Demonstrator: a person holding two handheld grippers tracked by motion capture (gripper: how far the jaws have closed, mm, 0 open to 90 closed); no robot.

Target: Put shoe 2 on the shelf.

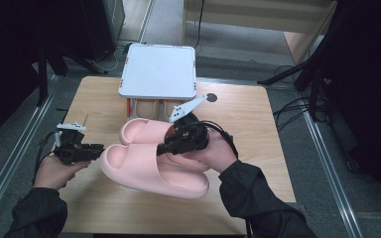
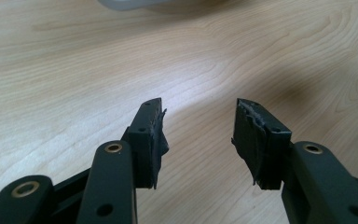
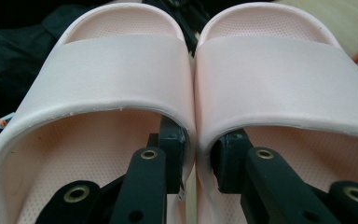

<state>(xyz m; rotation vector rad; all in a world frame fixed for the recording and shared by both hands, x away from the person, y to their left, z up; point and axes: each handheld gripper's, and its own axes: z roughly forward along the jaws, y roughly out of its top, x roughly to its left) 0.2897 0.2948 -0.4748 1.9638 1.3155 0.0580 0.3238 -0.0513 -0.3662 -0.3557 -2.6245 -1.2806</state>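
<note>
Clearly the right gripper [image 1: 171, 145] has both pink slippers [image 1: 154, 166] at once: in the right gripper view one jaw sits inside each slipper, and the two inner walls [image 3: 193, 135] are pinched together between the pads, the jaws partly closed on them. From the high view the pair hangs over the middle of the table [image 1: 258, 148], toes pointing toward about 8 o'clock; the nearer slipper's heel seems clear of the wood, though I cannot tell whether the far one still touches.

The left gripper [image 1: 96, 148] waits at 9 o'clock of the pair, just off the nearer toe. Its jaws stand wide apart with nothing between them; the left gripper view has bare wood under the pads [image 2: 151, 140].

To carry this well, I would judge the grip the weak point. Two soft foam walls can slide against each other, so keep the squeeze steady and avoid twisting the wrist, which would fan the slippers apart. Move the pair level and slowly, toes no lower than heels.

A white box [image 1: 158, 72] sits at 12 o'clock of the slippers, at the far edge, with what may be another pair of soles [image 1: 151, 106] under its near side. If the slippers are headed there, the left gripper could steady the toe end, and the nearer sole should be kept off the wood.
</note>
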